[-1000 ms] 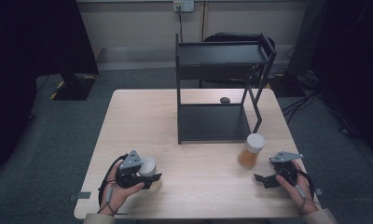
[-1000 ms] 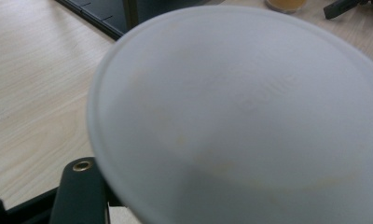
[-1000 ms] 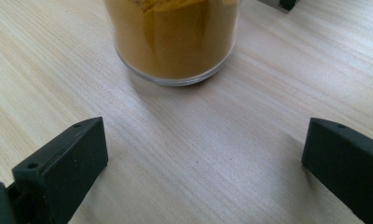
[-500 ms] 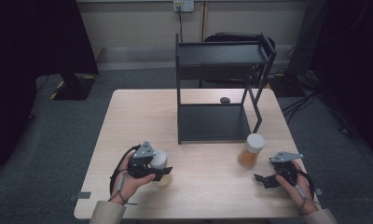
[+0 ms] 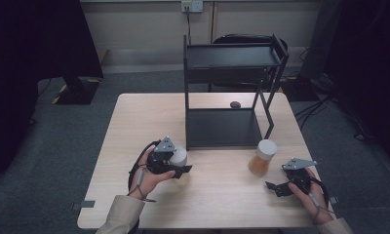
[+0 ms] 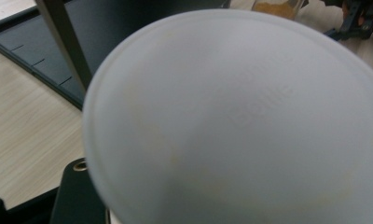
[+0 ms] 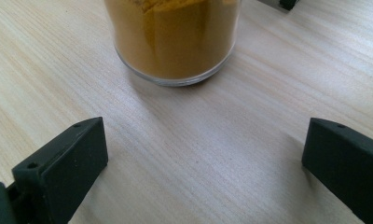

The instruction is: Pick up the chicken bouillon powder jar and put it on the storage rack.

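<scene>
My left gripper (image 5: 180,169) hovers over the table's front left, shut on a white-lidded jar (image 5: 179,156). In the left gripper view that jar's white lid (image 6: 240,121) is very close to the camera and hides the jaws' tips. A glass jar of orange powder (image 5: 261,158) with a white lid stands on the table at the front right, just before the rack. My right gripper (image 5: 275,187) rests low on the table a little in front of that orange jar (image 7: 175,37). Its jaws stand wide open with only bare wood between them (image 7: 205,158).
A black two-level metal rack (image 5: 222,127) stands at the table's middle back, its lower shelf (image 6: 35,51) just ahead of the left gripper. A small dark object (image 5: 235,104) lies on the table behind the rack's lower shelf. A chair stands beyond the table.
My left gripper has moved right and slightly forward toward the rack, carrying the white-lidded jar. The right gripper and the orange jar have stayed in place.
</scene>
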Tool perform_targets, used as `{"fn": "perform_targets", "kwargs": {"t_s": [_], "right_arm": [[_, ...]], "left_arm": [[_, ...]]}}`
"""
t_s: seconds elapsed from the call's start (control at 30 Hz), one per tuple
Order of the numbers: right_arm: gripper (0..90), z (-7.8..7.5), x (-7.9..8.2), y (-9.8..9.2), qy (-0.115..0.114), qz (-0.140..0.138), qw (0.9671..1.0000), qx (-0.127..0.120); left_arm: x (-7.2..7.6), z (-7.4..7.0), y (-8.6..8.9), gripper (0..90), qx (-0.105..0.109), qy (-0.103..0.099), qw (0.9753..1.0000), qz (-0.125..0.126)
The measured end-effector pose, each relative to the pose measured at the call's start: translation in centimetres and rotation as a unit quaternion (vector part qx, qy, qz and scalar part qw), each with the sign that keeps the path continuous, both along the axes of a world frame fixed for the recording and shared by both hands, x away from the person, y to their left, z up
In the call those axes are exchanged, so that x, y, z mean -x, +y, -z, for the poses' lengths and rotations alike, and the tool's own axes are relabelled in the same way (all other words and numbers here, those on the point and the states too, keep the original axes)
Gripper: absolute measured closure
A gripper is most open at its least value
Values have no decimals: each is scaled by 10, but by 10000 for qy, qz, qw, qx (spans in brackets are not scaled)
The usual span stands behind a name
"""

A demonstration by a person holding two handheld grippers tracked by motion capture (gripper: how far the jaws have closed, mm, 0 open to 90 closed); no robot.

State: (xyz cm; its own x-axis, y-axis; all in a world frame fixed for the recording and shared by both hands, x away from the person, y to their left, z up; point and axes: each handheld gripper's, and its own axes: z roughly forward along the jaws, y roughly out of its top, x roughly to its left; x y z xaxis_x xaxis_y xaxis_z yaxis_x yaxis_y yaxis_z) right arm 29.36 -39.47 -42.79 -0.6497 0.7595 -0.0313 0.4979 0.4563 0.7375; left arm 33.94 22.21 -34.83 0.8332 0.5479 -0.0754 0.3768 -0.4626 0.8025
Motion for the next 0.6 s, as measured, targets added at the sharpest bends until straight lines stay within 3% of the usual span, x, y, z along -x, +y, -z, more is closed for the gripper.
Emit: {"fn": "perform_targets", "kwargs": {"t_s": [0.6], "right_arm": [[0, 0, 0, 0, 0, 0, 10000, 0]], "left_arm": [[-30, -24, -38, 347, -53, -72, 9999, 67]]}}
